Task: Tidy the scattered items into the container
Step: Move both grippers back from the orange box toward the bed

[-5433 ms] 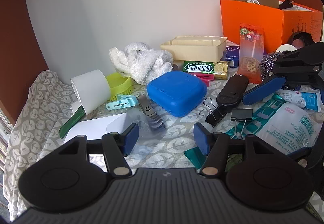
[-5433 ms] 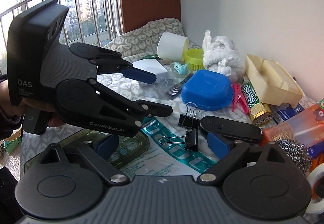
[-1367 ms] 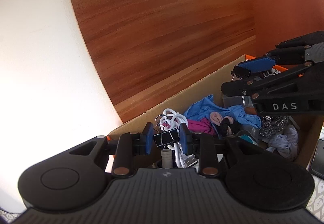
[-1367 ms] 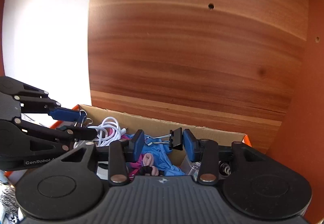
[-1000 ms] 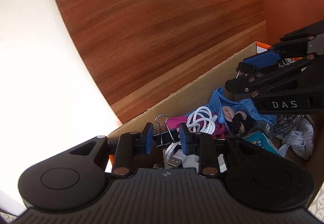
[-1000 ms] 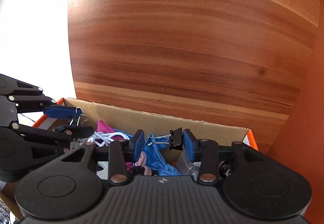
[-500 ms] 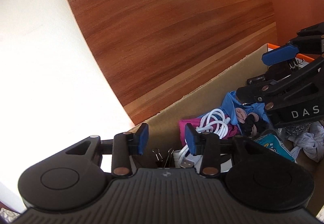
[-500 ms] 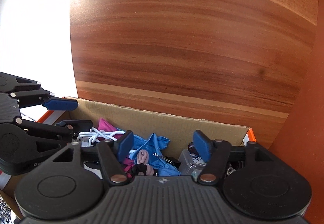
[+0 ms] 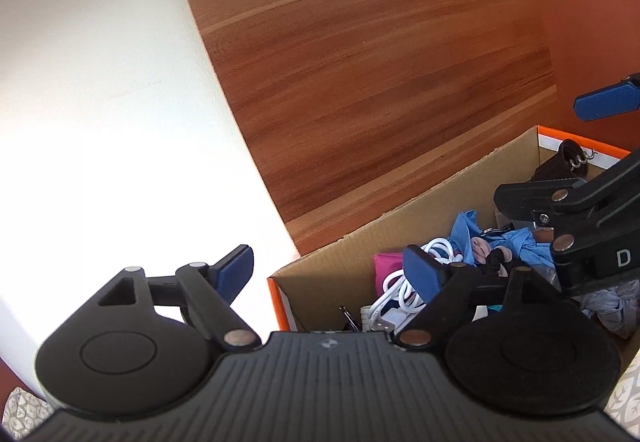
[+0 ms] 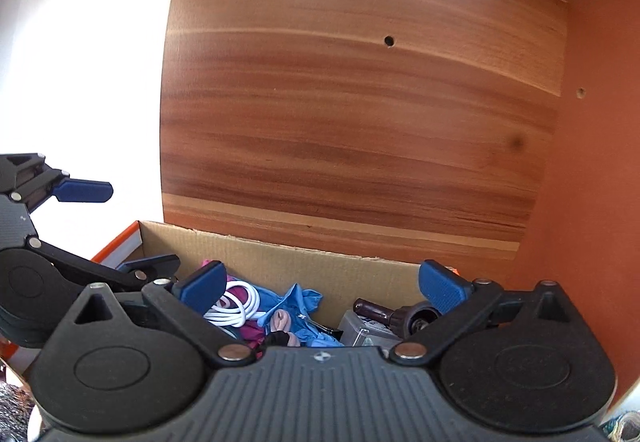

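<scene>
Two handheld grippers hover over an orange-rimmed cardboard box (image 9: 420, 218), both with blue-padded fingers spread wide and holding nothing. In the left wrist view, the left gripper (image 9: 332, 274) straddles the box's near corner, one finger outside at 9 o'clock and the other over the contents at 3 o'clock. Just below it, at 6 o'clock inside the box, the wire handles of a binder clip (image 9: 349, 318) show beside a coiled white cable (image 9: 394, 282). Beyond the cable lie a magenta item (image 9: 386, 262), a blue cloth (image 9: 466, 226) and, toward 3 o'clock, a grey cloth (image 9: 616, 302). The right gripper (image 9: 560, 158) enters from 3 o'clock above the heap.

In the right wrist view, the right gripper's fingers stand apart over the same box (image 10: 280, 262), with the cable (image 10: 236, 306) at 9 o'clock, the blue cloth (image 10: 300, 302) at centre and a dark brown bottle (image 10: 384, 310) at 3 o'clock. A wood-grain panel (image 10: 360, 122) rises behind the box.
</scene>
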A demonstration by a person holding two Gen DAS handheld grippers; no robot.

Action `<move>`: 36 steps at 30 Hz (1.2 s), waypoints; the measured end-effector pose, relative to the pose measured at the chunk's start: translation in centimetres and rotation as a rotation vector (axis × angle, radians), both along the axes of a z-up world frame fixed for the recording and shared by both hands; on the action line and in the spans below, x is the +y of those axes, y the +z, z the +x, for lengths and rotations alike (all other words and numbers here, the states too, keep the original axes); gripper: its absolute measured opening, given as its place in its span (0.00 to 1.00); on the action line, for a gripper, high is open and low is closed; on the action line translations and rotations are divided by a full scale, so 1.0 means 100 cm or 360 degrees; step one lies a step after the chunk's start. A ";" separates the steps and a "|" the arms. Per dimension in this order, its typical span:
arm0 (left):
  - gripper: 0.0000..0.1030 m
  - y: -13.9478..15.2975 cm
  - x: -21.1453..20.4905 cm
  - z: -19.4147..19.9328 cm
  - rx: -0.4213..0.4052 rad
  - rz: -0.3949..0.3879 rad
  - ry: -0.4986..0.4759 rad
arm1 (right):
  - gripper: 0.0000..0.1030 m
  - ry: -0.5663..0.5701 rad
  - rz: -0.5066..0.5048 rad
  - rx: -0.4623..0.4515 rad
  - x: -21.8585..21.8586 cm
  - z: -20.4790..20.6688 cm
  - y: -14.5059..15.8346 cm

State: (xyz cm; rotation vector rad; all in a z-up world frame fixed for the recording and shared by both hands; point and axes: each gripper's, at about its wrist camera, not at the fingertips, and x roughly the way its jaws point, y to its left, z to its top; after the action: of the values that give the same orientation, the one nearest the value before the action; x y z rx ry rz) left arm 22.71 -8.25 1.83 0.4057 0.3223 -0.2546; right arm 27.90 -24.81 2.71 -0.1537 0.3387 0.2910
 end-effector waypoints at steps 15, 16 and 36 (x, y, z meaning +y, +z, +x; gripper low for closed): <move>1.00 0.011 -0.007 -0.045 0.0020 -0.0153 0.0026 | 1.00 -0.0140 0.0164 -0.0057 -0.020 -0.054 0.009; 1.00 0.017 -0.034 -0.025 0.0025 -0.0160 0.0026 | 1.00 -0.0141 0.0173 -0.0060 -0.020 -0.058 0.009; 1.00 0.004 -0.030 -0.055 0.0123 -0.0271 0.0022 | 1.00 -0.0132 0.0181 -0.0076 -0.005 -0.128 0.013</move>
State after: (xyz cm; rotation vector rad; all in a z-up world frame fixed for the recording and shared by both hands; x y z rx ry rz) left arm 17.25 -11.20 2.26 0.2260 0.3759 -0.2824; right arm 15.07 -25.28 4.02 -0.0348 0.2798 0.2238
